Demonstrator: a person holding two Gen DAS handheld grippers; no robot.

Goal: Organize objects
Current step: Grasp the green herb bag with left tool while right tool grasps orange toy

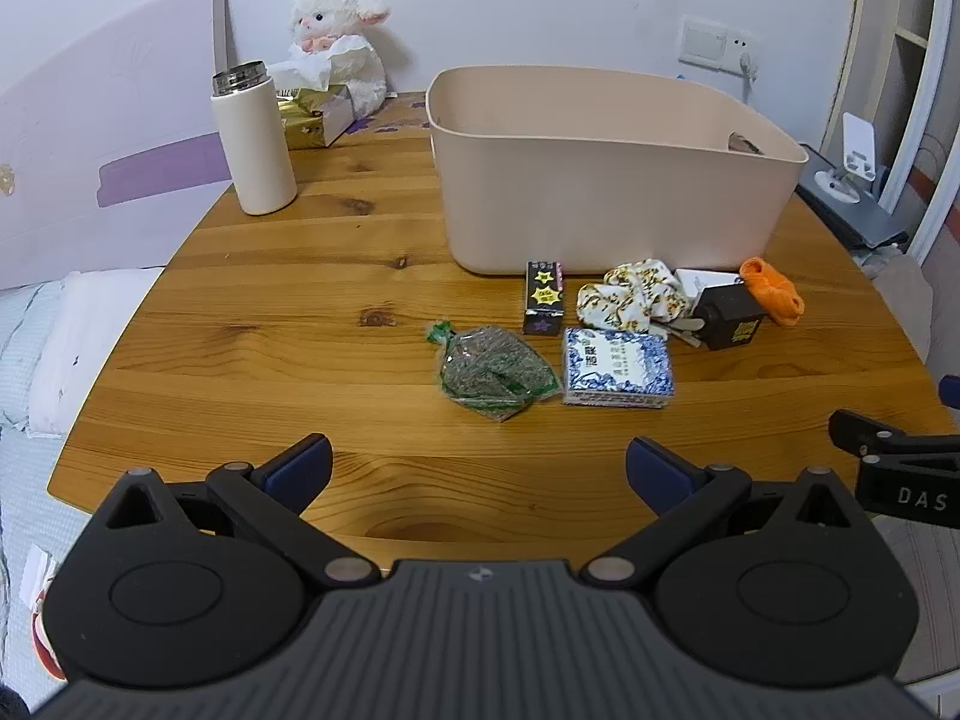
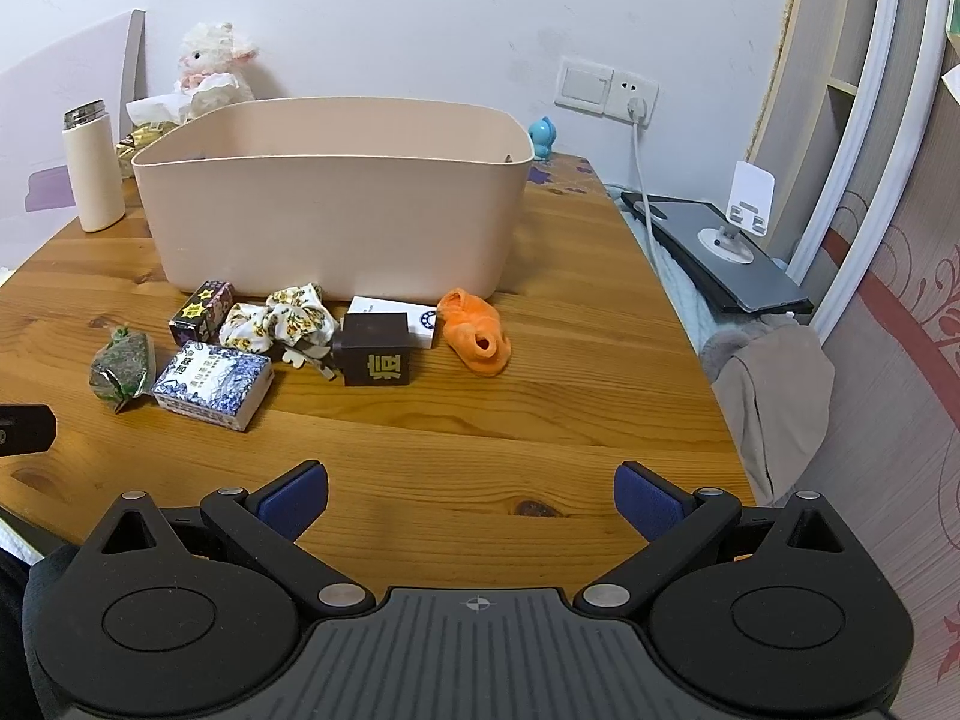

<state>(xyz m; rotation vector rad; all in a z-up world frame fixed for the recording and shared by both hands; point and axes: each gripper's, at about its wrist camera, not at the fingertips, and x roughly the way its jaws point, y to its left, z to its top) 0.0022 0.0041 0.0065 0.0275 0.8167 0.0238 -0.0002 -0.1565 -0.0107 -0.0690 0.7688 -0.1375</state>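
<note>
I am at the start: nothing is picked up yet. My left tongs [image 1: 478, 468] and right tongs [image 2: 471, 495] are both wide apart and empty, over the near edge of the table [image 1: 270, 312]. The little things (a green packet [image 1: 492, 375], a blue box [image 1: 618, 367], an orange cloth [image 2: 474, 333]) lie mid-table, just before the bin [image 1: 600, 180]. Next, I think, reach forward and grab one.

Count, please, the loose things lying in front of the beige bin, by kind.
Boxes: 4, star box, blue-white box, dark cube, white box
Fabric items: 2, floral scrunchie, orange cloth
Green packet: 1
Total: 7
</note>
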